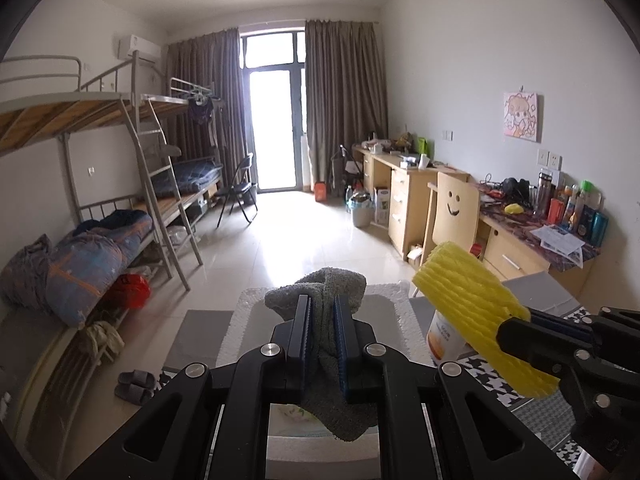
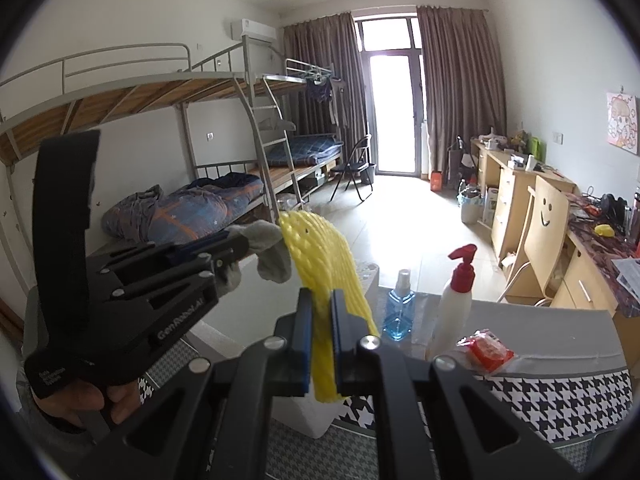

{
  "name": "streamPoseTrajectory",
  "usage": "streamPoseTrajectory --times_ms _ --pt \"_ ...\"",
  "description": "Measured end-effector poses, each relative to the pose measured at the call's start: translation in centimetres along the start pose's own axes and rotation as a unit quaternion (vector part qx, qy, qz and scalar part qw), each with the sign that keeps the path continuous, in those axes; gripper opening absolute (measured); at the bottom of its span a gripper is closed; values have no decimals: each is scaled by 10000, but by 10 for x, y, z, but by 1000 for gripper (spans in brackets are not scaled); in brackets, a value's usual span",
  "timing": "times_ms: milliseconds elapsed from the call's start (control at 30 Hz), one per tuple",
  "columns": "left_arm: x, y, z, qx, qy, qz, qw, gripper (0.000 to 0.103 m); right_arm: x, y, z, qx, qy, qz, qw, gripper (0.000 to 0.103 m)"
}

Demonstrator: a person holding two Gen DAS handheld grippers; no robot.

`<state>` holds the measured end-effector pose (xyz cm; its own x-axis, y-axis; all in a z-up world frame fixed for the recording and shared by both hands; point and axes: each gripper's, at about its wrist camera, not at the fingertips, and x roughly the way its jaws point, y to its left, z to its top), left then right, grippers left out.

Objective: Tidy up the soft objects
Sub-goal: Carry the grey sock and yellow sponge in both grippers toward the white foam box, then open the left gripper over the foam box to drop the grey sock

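While its jaws pinch tight on a grey cloth [image 1: 320, 304] whose ends bunch past the tips and droop beneath, the left gripper [image 1: 322, 308] hangs above a white foam tray [image 1: 404, 312]. Just to its right, the right gripper [image 2: 321, 304] is clamped on a yellow foam net [image 2: 320, 256], fanning beyond the tips. Ahead of those jaws stand a blue spray bottle [image 2: 399, 308] and a red-pump bottle [image 2: 456, 304].

Spray bottle [image 2: 399, 307] stands just left of pump bottle [image 2: 454, 300] on table [image 2: 560, 320].
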<state>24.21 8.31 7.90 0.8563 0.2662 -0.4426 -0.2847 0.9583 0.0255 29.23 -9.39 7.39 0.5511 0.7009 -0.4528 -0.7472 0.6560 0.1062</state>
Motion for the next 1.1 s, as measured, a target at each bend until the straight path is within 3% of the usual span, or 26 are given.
streamPoseTrajectory --times_ms 333,433,467,567,600,800,1100 --pt "18 8 -4 -75 278 -180 9994 12 6 3 0 -15 94 -55 9999 11" --pt "20 7 -5 -31 290 -279 9992 18 8 2 1 10 106 -53 9999 11" --pt "21 7 -4 -15 296 -307 9991 27 8 2 1 25 114 -51 9999 11" --pt "15 11 -4 -60 177 -140 9997 76 9 2 2 34 118 -63 9999 11" --pt "12 13 -4 -77 68 -43 9999 82 9 2 2 37 121 -64 9999 11" --pt "5 25 -4 -150 -31 108 9998 95 15 4 1 13 176 -67 9998 11" --pt "1 41 -8 -241 -52 411 9988 102 25 14 4 -99 228 -7 9997 11"
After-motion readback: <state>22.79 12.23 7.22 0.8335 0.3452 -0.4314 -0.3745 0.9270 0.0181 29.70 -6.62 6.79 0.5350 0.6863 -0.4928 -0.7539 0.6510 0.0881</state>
